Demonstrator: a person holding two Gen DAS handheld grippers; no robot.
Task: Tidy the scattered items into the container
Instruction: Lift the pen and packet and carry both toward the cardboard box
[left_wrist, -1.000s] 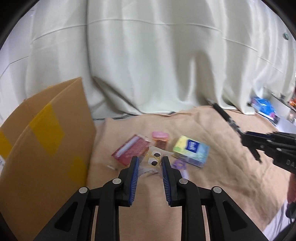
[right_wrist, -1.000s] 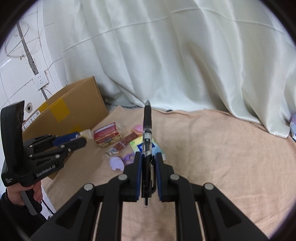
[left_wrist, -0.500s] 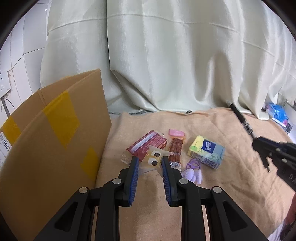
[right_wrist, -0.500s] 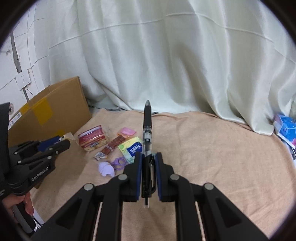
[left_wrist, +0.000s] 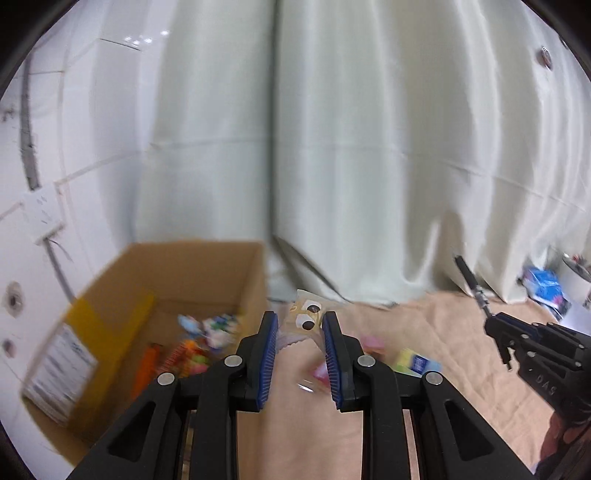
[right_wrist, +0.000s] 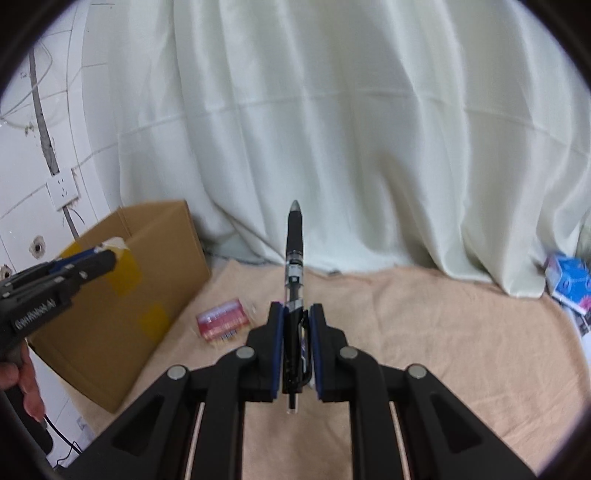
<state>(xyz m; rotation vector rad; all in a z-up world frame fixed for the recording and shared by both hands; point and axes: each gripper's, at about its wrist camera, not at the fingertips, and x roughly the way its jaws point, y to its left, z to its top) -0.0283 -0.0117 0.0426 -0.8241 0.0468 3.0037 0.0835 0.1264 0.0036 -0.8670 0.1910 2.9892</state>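
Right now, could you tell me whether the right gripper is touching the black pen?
Touching. The right wrist view shows the right gripper shut on the black pen, both blue pads pressed against its barrel with no gap.

A tan blanket (right_wrist: 424, 332) covers the surface. On it rest an open cardboard box (right_wrist: 122, 295), a red packet (right_wrist: 221, 321) near the box, and a yellow-blue tissue pack (left_wrist: 415, 363).

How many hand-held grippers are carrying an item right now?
2. The left hand-held gripper holds a googly-eyed snack packet; the right hand-held gripper holds a black pen.
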